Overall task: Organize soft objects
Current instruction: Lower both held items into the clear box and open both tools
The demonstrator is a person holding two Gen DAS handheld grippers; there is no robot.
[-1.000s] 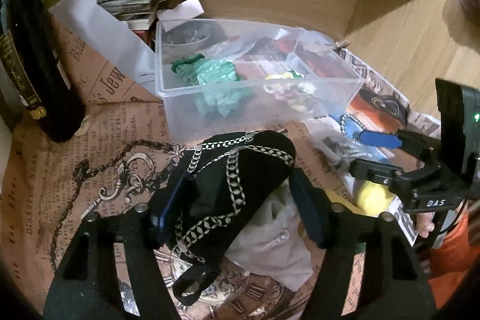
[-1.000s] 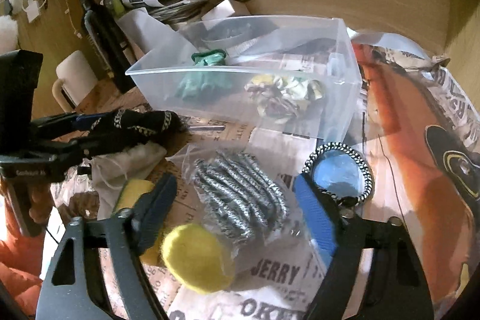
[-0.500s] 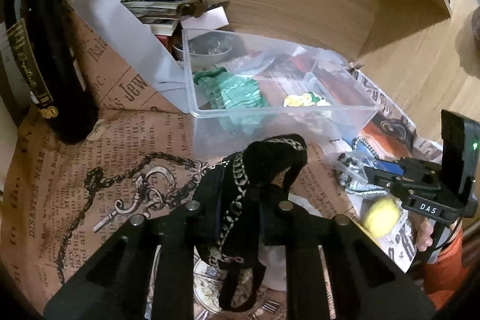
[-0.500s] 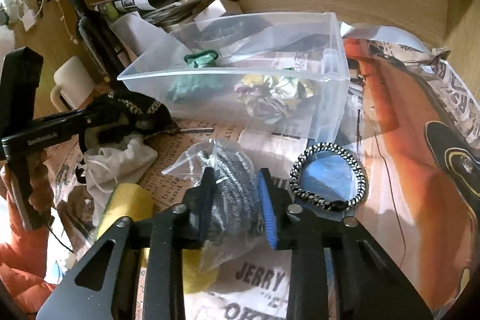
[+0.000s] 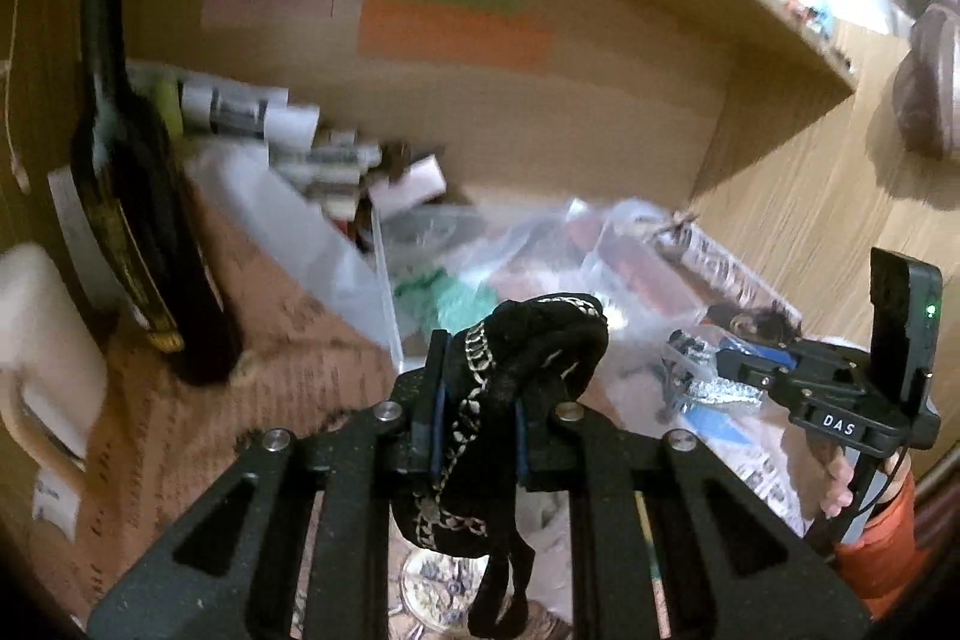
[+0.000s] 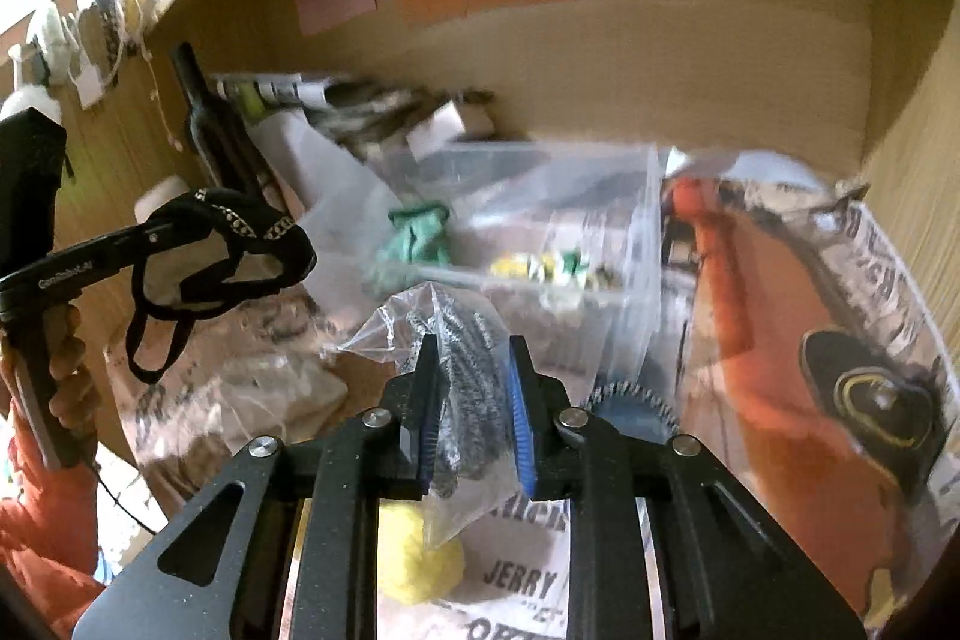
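Observation:
My left gripper (image 5: 477,388) is shut on a black fabric band with silver chain trim (image 5: 540,334), lifted above the paper-covered shelf; its strap hangs below the fingers. In the right wrist view the same band (image 6: 240,226) hangs at the left. The jaws of my right gripper (image 6: 471,370) are closing, with the pads pressing on a clear plastic bag of grey cords (image 6: 456,334), also lifted. A clear plastic box (image 6: 636,232) stands just beyond both, holding a green cloth (image 6: 414,238) and a yellow-green bundle (image 6: 540,268).
A yellow ball (image 6: 420,556) and a black-and-white bracelet on a blue disc (image 6: 630,400) lie under the right gripper. A white cloth (image 6: 282,388) lies left of them. A dark bottle (image 5: 138,196) and a white mug (image 5: 42,340) stand at the left; rolled papers fill the back corner.
Both grippers closed, the left on the black band and the right on the bag of cords, then rose with them off the shelf. Both views tilted up toward the back wall.

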